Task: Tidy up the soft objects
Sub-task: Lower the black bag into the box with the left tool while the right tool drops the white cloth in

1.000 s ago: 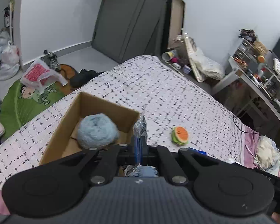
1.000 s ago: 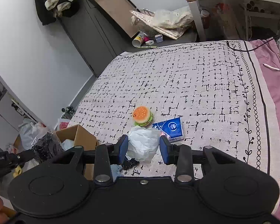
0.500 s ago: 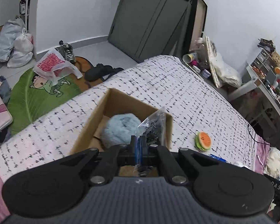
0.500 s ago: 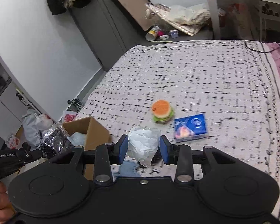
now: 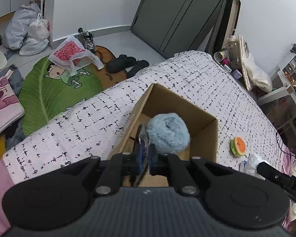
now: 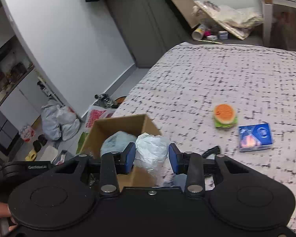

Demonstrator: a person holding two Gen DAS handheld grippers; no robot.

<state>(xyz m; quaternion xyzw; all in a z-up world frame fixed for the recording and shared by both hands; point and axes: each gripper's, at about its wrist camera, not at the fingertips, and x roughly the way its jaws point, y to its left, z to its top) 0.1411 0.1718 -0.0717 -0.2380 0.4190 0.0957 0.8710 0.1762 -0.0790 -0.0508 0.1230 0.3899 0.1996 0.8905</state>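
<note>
Left tool (image 5: 145, 157) now hanging over open brown cardboard box (image 5: 204, 118), centre frame, pinching crinkly clear-and-dark plastic packet (image 5: 141, 138) beside fluffy pale-blue ball (image 5: 167, 133); release looking near. Right tool (image 6: 151, 155) closing on box, gripping white crumpled plastic bundle (image 6: 151, 148). Plush orange-and-green burger (image 6: 225, 118), flat blue packet (image 6: 255, 137) waiting on bed, right.

We see box (image 5: 205, 116) on bed (image 5: 197, 83) w/ fluffy ball (image 5: 167, 131) inside. Burger toy (image 5: 238, 146) lies right of box; packet (image 6: 255, 137) right of burger.

Matt brown cardboard is seen on the box (image 5: 203, 122), fuzzy blue plush on the ball (image 5: 167, 134), crinkled white plastic on the bag (image 6: 151, 150).
</note>
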